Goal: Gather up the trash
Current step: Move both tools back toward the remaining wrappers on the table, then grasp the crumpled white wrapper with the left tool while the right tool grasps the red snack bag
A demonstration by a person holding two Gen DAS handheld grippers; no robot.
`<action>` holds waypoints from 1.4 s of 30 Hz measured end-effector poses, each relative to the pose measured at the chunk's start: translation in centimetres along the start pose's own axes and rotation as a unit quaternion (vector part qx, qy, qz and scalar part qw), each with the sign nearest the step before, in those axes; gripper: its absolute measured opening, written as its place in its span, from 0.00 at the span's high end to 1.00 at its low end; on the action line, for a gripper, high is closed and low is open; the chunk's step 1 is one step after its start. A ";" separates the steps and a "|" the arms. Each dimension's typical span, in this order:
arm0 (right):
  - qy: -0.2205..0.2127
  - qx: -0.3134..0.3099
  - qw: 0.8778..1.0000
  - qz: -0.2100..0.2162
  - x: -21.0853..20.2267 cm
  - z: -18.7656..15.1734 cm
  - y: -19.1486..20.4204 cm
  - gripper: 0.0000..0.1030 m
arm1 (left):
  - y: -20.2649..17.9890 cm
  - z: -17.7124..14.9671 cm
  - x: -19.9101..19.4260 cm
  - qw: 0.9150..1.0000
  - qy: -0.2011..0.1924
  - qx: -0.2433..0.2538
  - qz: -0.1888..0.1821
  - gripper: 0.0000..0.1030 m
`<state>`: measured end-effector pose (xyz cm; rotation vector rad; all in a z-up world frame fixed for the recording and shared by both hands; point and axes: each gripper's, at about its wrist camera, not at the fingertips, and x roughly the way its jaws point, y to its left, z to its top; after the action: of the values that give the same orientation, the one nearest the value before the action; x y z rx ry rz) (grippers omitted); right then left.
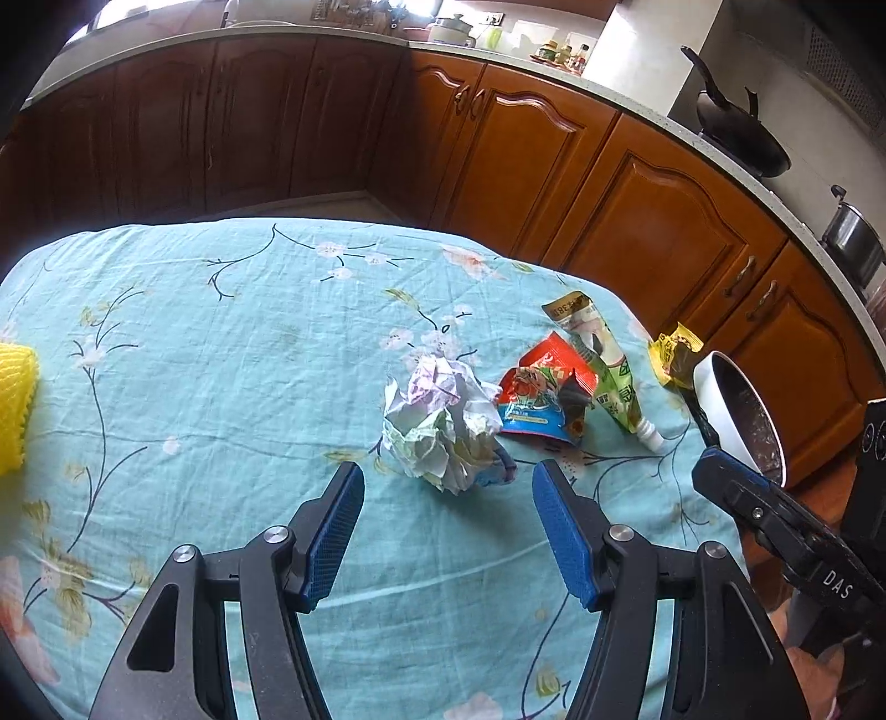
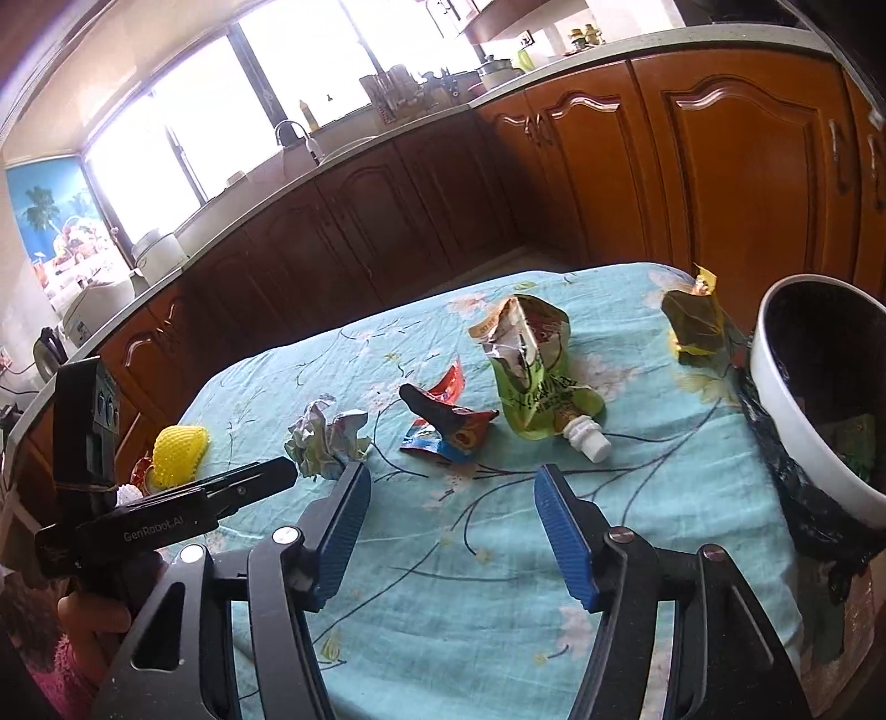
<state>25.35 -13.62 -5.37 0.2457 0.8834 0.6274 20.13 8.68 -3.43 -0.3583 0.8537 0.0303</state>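
I am looking into a home kitchen: brown wooden cabinets (image 2: 736,166) with arched panel doors and metal handles run round two walls under a pale stone counter (image 1: 637,105). On that counter I see a black wok (image 1: 742,133) on a stove and a steel pot (image 1: 855,238) past the worktop's right edge, and jars and bottles (image 1: 565,52) beyond its far edge. A sink with a curved tap (image 2: 296,135) sits below a bright window (image 2: 232,111), with a kettle (image 2: 47,349) past the left edge, and the worktop wears a turquoise floral cloth (image 1: 221,360).
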 end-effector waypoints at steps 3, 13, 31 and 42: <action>0.010 -0.018 1.000 0.000 1.8 0.9 0.7 0.40 | 0.4 1.0 1.0 1.000 0.005 -0.001 -0.001 0.39; 0.052 -0.052 0.997 0.001 7.8 2.6 1.2 0.40 | 1.9 3.0 4.8 0.999 0.031 -0.013 -0.019 0.39; 0.052 -0.049 0.997 0.015 6.3 1.9 1.3 1.00 | 1.5 1.8 3.3 0.999 0.004 0.027 -0.038 0.83; 0.021 -0.017 1.000 0.007 0.0 0.2 -0.8 1.00 | -2.5 0.4 0.3 0.995 -0.009 0.058 -0.080 0.83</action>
<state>25.88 -14.21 -5.60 0.2081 0.9113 0.6624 21.06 6.43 -2.69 -0.3164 0.8032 -0.1639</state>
